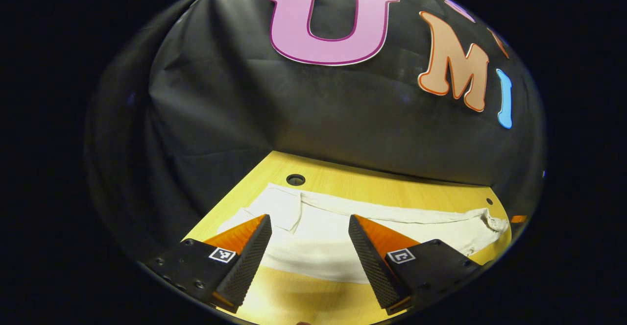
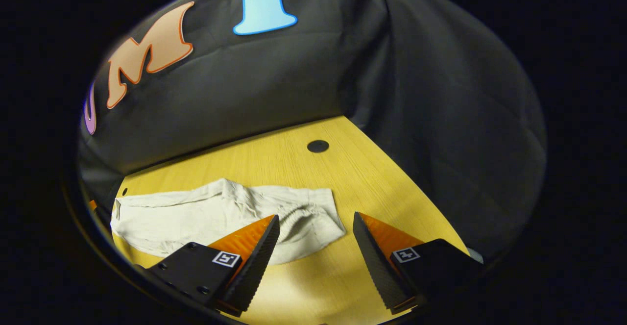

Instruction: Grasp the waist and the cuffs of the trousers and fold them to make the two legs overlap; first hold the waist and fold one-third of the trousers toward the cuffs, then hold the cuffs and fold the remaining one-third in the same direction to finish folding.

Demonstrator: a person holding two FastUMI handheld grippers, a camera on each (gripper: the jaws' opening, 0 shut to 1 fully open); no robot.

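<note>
Cream-white trousers (image 1: pixel 338 237) lie flat across the yellow wooden table (image 1: pixel 352 178). In the left gripper view the cuff end (image 1: pixel 274 207) is at the left and the gathered waist (image 1: pixel 492 222) at the far right. My left gripper (image 1: pixel 309 223) hovers open over the leg part, nothing between its fingers. In the right gripper view the trousers (image 2: pixel 205 214) stretch leftward, with the elastic waist (image 2: pixel 313 222) closest. My right gripper (image 2: pixel 316 222) stands open just above and in front of the waist, not touching it.
A round cable hole (image 1: pixel 296 179) sits in the table behind the cuffs, and another hole (image 2: pixel 318 146) lies beyond the waist. Black cloth walls close the table at the back and both sides. Bare wood (image 2: pixel 372 183) lies right of the waist.
</note>
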